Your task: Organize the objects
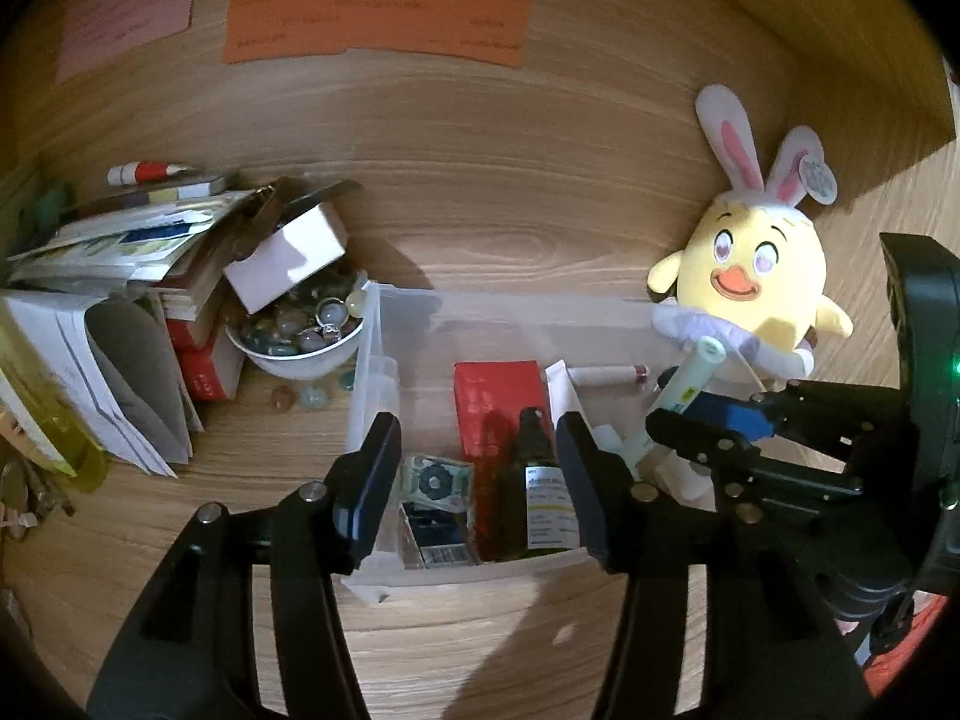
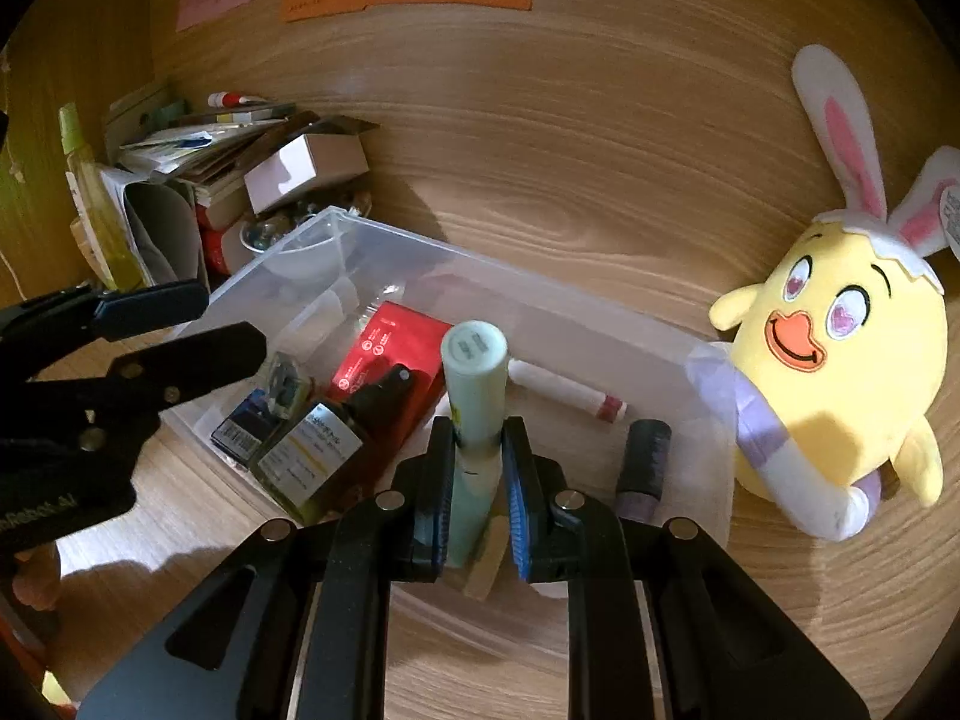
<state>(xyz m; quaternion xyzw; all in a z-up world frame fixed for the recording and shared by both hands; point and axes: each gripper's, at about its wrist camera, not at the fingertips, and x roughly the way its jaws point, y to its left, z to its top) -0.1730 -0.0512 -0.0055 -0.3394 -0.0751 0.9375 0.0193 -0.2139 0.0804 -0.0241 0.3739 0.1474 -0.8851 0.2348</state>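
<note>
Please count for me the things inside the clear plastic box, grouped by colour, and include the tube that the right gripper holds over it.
Inside the clear box:
Red: 1, flat packet
Dark: 2, labelled bottle, purple-black tube
White: 1, stick with red end
Pale green: 1, tube in the right gripper
Blue-green: 2 small packets
Total: 7

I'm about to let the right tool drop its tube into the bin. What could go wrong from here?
1. The right tool grips the pale green tube low, with most of its length above the pads, so it may tip on release.
2. It could land on the dark bottle or the red box and roll.
3. The open left tool hovers over the bin, so the two may bump.
</note>
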